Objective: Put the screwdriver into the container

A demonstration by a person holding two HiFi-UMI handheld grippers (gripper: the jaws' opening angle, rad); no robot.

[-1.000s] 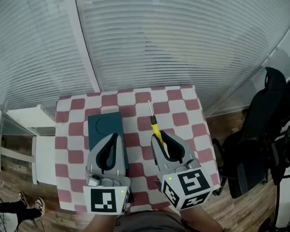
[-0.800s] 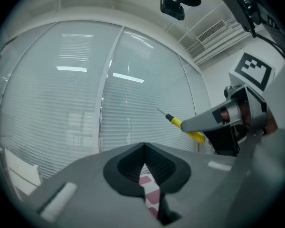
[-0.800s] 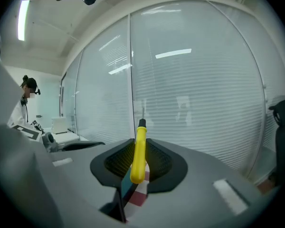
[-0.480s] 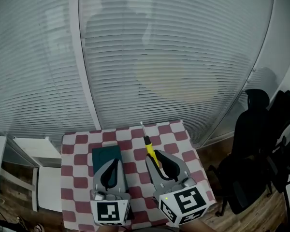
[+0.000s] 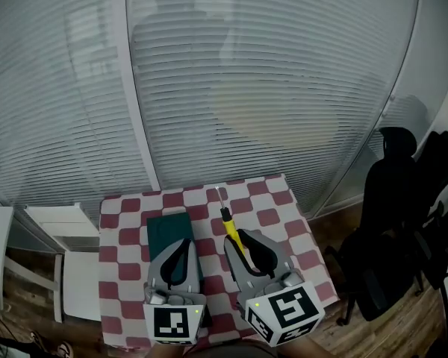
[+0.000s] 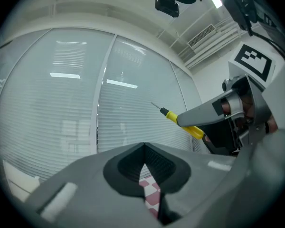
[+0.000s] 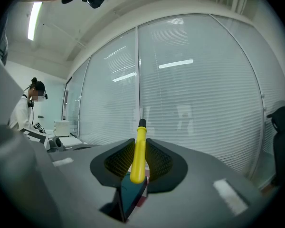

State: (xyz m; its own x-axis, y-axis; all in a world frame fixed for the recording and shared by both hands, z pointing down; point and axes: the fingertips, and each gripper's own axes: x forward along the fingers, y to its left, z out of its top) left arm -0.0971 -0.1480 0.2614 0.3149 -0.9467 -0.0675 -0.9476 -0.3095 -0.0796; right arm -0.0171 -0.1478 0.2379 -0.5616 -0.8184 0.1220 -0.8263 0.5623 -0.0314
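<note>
checkered table (image 5: 282,221) bears teal container (image 5: 166,228); right gripper (image 7: 138,143) clamps screwdriver (image 5: 228,222), left gripper (image 5: 187,242) closed empty.

Container (image 5: 168,230) on the table (image 5: 280,215) — screwdriver (image 5: 227,218) right of it, in right gripper (image 5: 237,239).

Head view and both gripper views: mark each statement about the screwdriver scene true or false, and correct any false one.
1. The right gripper's jaws are closed on the yellow-handled screwdriver. True.
2. The screwdriver lies inside the teal container. False: it is gripped in the right gripper's jaws, outside the container.
3. The left gripper's jaws are shut with nothing between them. True.
4. The table has a plain blue top. False: it is checked red and white.
</note>
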